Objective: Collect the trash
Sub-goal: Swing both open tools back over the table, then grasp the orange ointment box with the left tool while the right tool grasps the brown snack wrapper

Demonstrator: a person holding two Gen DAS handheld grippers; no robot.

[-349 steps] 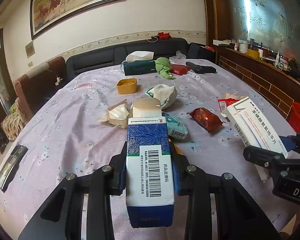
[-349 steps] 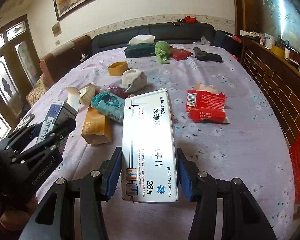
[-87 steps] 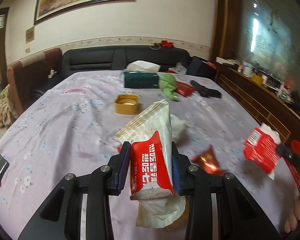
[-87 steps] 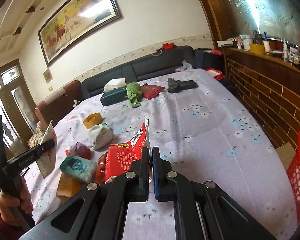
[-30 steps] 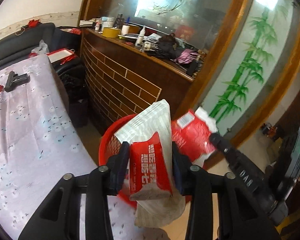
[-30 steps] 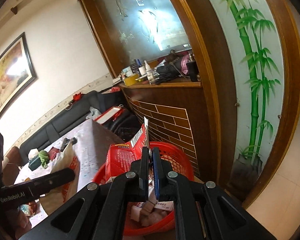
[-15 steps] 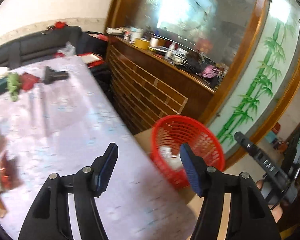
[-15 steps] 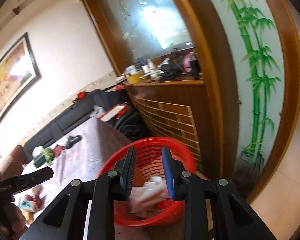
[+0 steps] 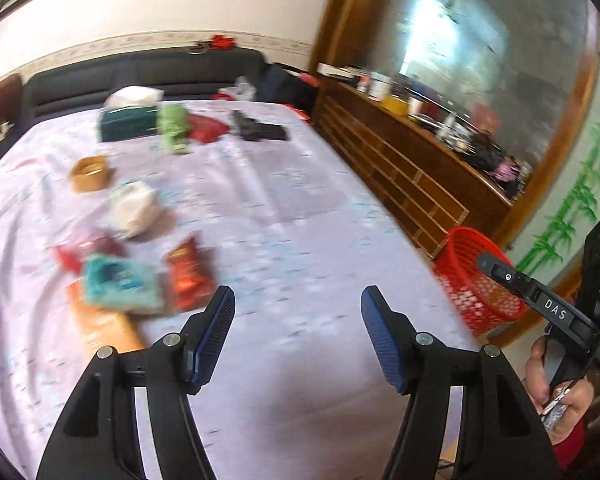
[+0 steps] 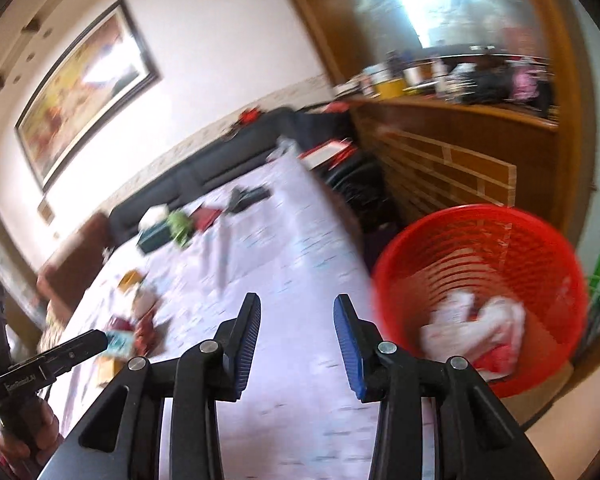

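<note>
Both grippers have nothing in them. Left gripper (image 9: 298, 308) has its two blue pads far apart, with only the table cloth (image 9: 292, 208) showing between them. Right gripper (image 10: 296, 316) also has its pads apart, and they have just been opening wider, with nothing between them.

Just to the right of the right gripper sits the red basket (image 10: 540, 240), on the floor by the table's edge. White and red crumpled trash (image 10: 476, 328) lies inside it, at the bottom. From the left gripper, the same red basket (image 9: 466, 276) is off to the right, past the table's edge and below the brown wooden counter (image 9: 412, 168).

More trash is on the table, ahead and to the left of the left gripper. A blue-green packet (image 9: 120, 284) lies on an orange box (image 9: 104, 332), close to the left pad. A red shiny wrapper (image 9: 188, 272) touches the packet on its right side. A darker red wrapper (image 9: 80, 250) is just behind them. A white crumpled ball (image 9: 134, 208) is farther ahead, and a small yellow cup (image 9: 90, 172) is beyond that. The picture is blurry, so small details are hard to tell.

Far ahead sit a green tissue box (image 9: 128, 124), a green cloth (image 9: 174, 126), a red pouch (image 9: 206, 128) and a black thing (image 9: 260, 130).

A hand (image 9: 556, 392) holds the right gripper's handle at the far right of the left gripper's view.
</note>
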